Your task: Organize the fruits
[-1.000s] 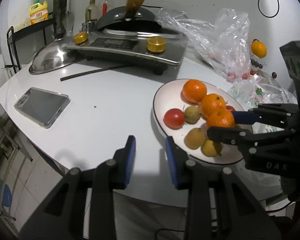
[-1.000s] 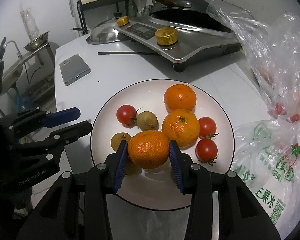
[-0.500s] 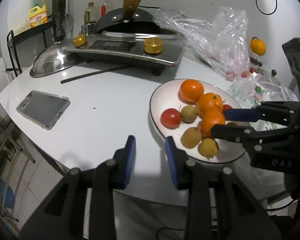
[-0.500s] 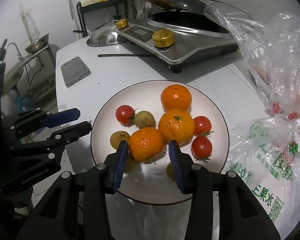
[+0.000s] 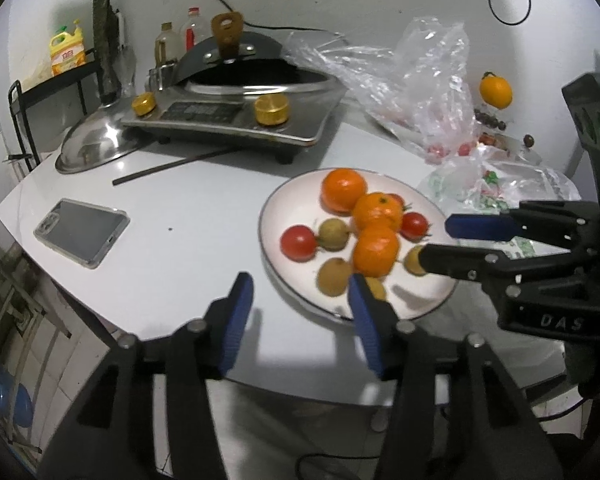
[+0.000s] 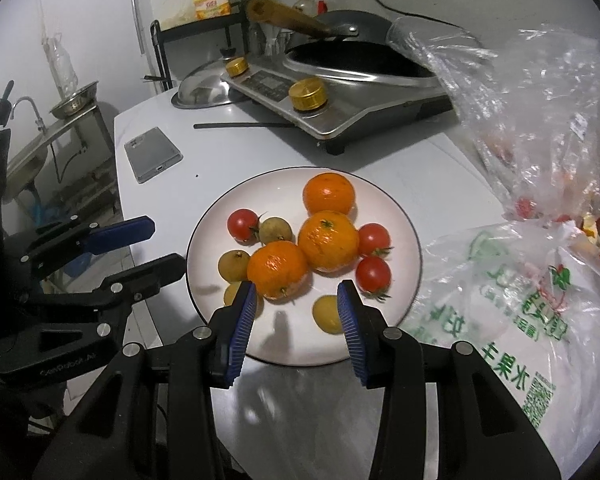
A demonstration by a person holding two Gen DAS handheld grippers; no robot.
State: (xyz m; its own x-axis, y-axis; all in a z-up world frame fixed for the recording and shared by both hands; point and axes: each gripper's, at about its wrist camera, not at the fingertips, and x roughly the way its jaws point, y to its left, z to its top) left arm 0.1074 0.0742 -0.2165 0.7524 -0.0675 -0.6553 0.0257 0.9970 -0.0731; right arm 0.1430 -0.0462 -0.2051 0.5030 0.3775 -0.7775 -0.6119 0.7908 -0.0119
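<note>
- Right wrist view, far left: my left gripper (image 6: 156, 246) hangs beside the plate (image 6: 414, 240), off its left rim, jaws opening with nothing between them. If I swing it in carelessly, a finger could catch the rim and shove the plate across the surface (image 6: 228, 152).
- Near the plate's left edge, small brown fruits (image 6: 234, 266) sit loose; a nudge might roll them off the plate.
- Middle of the plate: three oranges (image 6: 278, 274) touch one another in a line running from near to far. The nearest lies just beyond the tips of my right gripper (image 6: 296, 316), whose jaws stand apart, narrowly, holding nothing. Closing from here would likely clip only its near side and squirt it into the tomatoes (image 6: 374, 274).
- Right of the oranges, those tomatoes are soft; a hard pinch would probably split one.
- Far right, the plastic bags (image 6: 512, 292) crowd the plate's edge, and a finger could snag the film and drag it over the fruit.
</note>
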